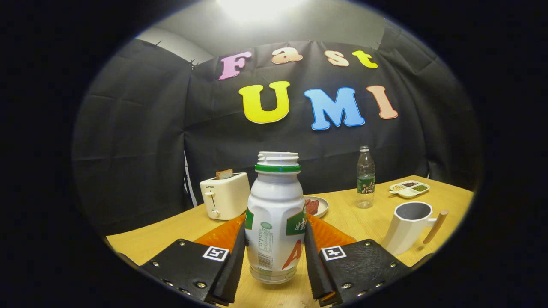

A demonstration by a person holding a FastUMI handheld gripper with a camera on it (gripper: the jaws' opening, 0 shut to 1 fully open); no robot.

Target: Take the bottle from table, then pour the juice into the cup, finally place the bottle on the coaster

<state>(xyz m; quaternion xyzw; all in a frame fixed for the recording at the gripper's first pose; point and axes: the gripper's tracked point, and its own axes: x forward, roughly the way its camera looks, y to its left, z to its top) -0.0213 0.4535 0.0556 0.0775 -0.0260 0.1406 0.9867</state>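
The long wooden worktop (368, 222) of light yellow colour carries everything in the scene, and the things on it stand apart from each other, so I judge that each one can be reached without knocking another. The largest thing near the camera is the white plastic juice bottle (275, 222) with a green ring under its open threaded neck; it has no cap, and it is held upright, which I think is the reason that no juice runs out before the pouring. It sits between the two black fingers of the gripper (275, 261), which press on its left and right sides at the lower half of the body, so the gripper is clamped on the bottle. Its bottom seems to be a little above the wood, but I cannot tell this for sure. An orange ribbed mat (332, 235), perhaps the coaster, lies flat just behind the bottle and the fingers. The cream toaster (225, 196) with a slice of bread stands beyond the left finger. The white faceted cup (409, 226) with a wooden handle stands open and upright just beyond the right finger, near enough for pouring. Further behind are a clear plastic water bottle (365, 177), a round plate (322, 207) with something red, and a small white divided dish (409, 188).
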